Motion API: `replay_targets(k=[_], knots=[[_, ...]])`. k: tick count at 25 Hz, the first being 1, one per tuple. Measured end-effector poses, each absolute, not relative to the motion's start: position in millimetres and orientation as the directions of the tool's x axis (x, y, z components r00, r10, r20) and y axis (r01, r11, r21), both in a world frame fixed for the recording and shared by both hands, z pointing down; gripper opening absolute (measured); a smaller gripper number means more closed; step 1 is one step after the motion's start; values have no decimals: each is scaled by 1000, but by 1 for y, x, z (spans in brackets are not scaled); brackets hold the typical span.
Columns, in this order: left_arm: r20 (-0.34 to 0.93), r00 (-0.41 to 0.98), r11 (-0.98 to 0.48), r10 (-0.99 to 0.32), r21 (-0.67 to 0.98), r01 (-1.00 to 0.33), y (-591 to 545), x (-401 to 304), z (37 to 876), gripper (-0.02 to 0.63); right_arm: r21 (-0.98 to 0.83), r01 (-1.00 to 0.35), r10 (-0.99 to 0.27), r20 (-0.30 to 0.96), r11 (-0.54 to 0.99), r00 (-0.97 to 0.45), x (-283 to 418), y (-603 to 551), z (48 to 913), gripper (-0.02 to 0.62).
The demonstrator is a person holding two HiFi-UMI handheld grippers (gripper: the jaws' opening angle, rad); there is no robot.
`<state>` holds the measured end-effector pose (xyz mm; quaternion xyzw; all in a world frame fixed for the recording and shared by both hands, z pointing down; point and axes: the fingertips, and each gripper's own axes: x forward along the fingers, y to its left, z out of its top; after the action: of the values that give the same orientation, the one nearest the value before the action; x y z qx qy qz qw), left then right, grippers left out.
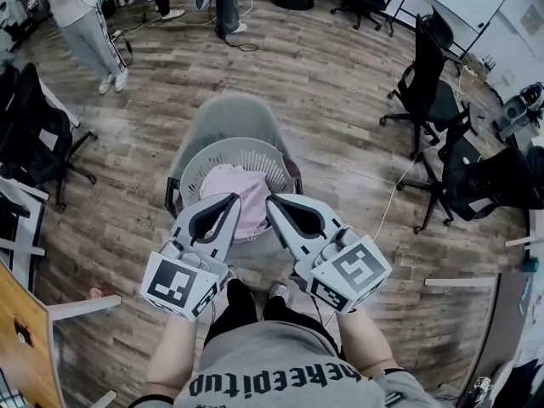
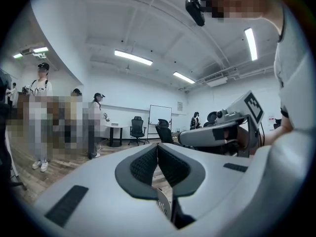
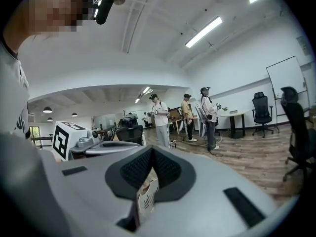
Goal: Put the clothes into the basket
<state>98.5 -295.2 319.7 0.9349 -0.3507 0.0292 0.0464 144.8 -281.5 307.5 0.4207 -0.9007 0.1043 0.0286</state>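
Observation:
In the head view a pale perforated laundry basket (image 1: 206, 160) sits on a grey chair (image 1: 235, 116). A pink garment (image 1: 240, 187) lies inside it. My left gripper (image 1: 235, 199) and right gripper (image 1: 271, 201) hover side by side over the basket's near rim, pointing forward. Both are shut with nothing between the jaws. The left gripper view shows its dark pads (image 2: 148, 163) pressed together, with the right gripper (image 2: 217, 132) alongside. In the right gripper view the pads (image 3: 165, 168) also meet, and the left gripper (image 3: 98, 144) shows at the left. Neither gripper view shows the basket.
Black office chairs stand at the right (image 1: 425, 92) and the left (image 1: 34, 134) on the wooden floor. People (image 1: 85, 24) stand at the far end. A cable (image 1: 387, 202) trails across the floor at the right. A wooden table edge (image 1: 21, 338) is at the lower left.

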Motion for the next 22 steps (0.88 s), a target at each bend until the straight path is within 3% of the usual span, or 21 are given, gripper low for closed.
replay_targets(k=[22], knots=[[66, 729, -730, -681, 15, -683, -271, 123, 303, 15, -136, -744, -742, 80, 654, -666, 172, -257, 293, 9]])
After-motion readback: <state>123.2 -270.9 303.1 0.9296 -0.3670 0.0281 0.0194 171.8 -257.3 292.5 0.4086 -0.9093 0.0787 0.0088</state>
